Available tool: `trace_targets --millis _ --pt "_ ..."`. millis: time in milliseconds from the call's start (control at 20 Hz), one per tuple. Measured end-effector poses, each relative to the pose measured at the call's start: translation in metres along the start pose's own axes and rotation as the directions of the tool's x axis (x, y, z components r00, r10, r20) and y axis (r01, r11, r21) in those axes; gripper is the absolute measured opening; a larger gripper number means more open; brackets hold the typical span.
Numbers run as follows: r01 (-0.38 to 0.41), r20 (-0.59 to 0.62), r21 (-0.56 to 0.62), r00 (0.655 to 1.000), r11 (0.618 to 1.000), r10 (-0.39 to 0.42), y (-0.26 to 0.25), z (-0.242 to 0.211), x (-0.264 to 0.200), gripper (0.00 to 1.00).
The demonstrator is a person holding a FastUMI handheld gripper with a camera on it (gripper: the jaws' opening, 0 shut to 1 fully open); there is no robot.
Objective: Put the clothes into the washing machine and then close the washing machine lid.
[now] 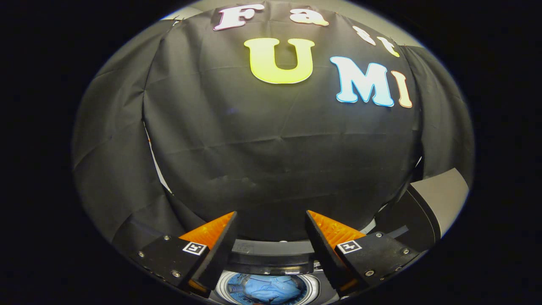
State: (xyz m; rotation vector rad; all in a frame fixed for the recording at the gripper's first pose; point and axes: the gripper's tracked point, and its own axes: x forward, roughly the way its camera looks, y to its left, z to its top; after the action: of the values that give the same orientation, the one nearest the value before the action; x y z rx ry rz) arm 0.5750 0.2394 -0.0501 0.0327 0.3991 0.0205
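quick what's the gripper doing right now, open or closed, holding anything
Gripper: open, fingers apart, nothing between them, raised above the washing machine, whose drum holds blue clothes.

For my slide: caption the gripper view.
Open gripper hovers above round white washing machine drum holding blue clothes.

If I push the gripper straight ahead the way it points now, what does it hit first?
Most likely the black cloth wall; the open gripper holds nothing. The washing machine, blue clothes inside, sits lower, though depth is unclear.
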Motion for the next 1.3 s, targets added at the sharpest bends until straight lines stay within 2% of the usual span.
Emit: trace_targets --millis 1000,1300 --pt "-0.061 0.068 -0.015 0.996 0.998 0.062 0.004 -0.037 -0.049 0.95" --pt "-0.054 0.025 -0.009 0.998 0.998 0.055 0.006 -0.066 -0.061 0.95"
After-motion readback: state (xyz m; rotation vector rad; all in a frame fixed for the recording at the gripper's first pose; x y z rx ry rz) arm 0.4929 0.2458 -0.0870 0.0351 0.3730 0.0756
